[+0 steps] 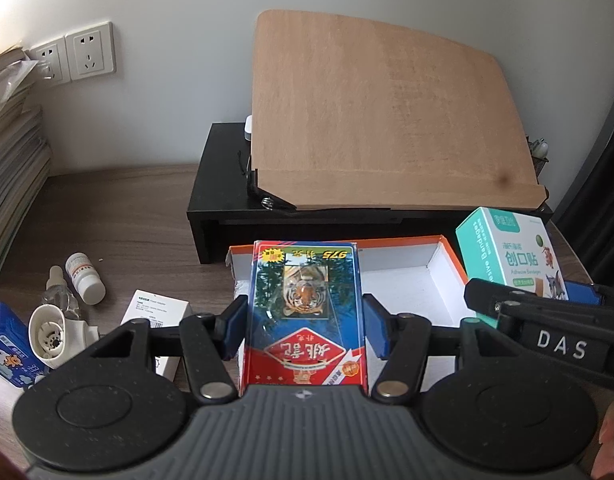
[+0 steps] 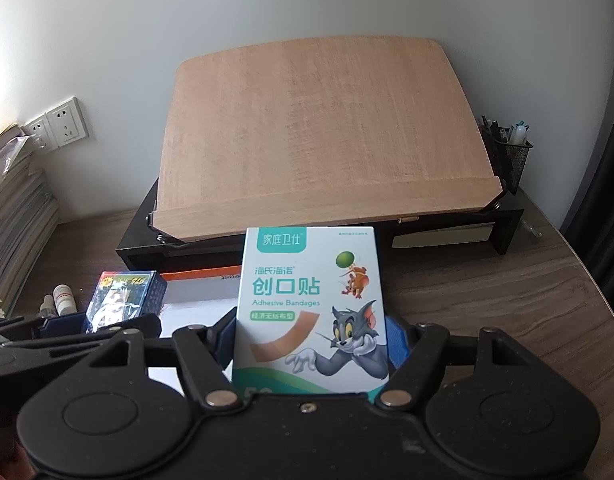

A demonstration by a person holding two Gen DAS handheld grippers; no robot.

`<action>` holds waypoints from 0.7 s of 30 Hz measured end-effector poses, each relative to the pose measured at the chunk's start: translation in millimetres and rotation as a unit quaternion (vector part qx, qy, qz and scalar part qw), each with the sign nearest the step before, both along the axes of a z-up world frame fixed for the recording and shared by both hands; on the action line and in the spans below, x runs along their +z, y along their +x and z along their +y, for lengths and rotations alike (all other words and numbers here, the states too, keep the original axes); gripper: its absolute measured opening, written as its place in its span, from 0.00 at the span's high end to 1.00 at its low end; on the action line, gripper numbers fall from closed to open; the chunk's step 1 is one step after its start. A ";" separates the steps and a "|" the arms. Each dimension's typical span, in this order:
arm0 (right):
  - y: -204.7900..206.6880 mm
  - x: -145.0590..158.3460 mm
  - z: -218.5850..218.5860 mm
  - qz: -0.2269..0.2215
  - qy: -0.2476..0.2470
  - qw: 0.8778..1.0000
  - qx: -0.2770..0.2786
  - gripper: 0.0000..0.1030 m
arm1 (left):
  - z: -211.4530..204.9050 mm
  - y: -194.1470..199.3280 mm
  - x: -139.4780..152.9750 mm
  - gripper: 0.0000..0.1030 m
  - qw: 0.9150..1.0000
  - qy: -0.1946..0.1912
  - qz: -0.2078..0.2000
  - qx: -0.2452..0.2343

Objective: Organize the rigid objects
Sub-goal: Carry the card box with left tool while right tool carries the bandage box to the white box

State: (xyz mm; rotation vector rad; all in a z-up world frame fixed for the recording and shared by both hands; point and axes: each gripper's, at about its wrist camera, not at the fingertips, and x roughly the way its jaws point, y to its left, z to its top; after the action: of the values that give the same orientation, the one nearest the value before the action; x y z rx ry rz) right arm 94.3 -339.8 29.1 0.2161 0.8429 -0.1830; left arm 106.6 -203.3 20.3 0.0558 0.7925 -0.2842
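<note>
My left gripper (image 1: 305,326) is shut on a blue and red playing-card box (image 1: 305,312) with a tiger picture, held over the left end of an open white tray with orange rim (image 1: 411,292). That card box (image 2: 125,300) also shows at the left of the right wrist view. My right gripper (image 2: 313,338) is shut on a white and teal adhesive bandage box (image 2: 313,304) with cartoon cat and mouse, held upright at the tray's right end (image 2: 203,292). In the left wrist view the bandage box (image 1: 511,256) stands at the right, above the right gripper's black arm.
A wooden board (image 1: 387,120) leans on a black desk riser (image 1: 219,208) behind the tray. Left on the table lie a small white bottle (image 1: 85,278), a dropper bottle (image 1: 61,294), a white box (image 1: 159,314), a blue packet (image 1: 7,344). Stacked books (image 1: 11,160) at far left; mesh pen holder (image 2: 507,156).
</note>
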 end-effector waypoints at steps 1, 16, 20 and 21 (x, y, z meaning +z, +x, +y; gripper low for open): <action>0.5 -0.3 -0.1 0.001 0.000 1.000 0.000 0.18 | 0.0 0.9 -0.5 0.42 1.000 -0.001 0.002 0.000; 8.8 -6.9 -3.1 0.009 0.003 1.000 0.006 0.18 | -3.0 6.2 -5.0 0.42 1.000 0.002 0.007 0.000; 10.9 -8.6 -3.2 0.012 0.003 1.000 0.004 0.18 | -3.8 7.8 -6.5 0.42 1.000 0.001 0.009 0.000; 11.3 -9.3 -3.2 0.013 0.003 1.000 0.004 0.18 | -3.9 8.3 -7.3 0.42 1.000 0.001 0.010 0.000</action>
State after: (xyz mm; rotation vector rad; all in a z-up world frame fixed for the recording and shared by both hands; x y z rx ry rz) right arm 105.6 -343.0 19.9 0.2153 0.8693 -0.1760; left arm 114.8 -207.3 13.0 0.0544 0.8122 -0.2841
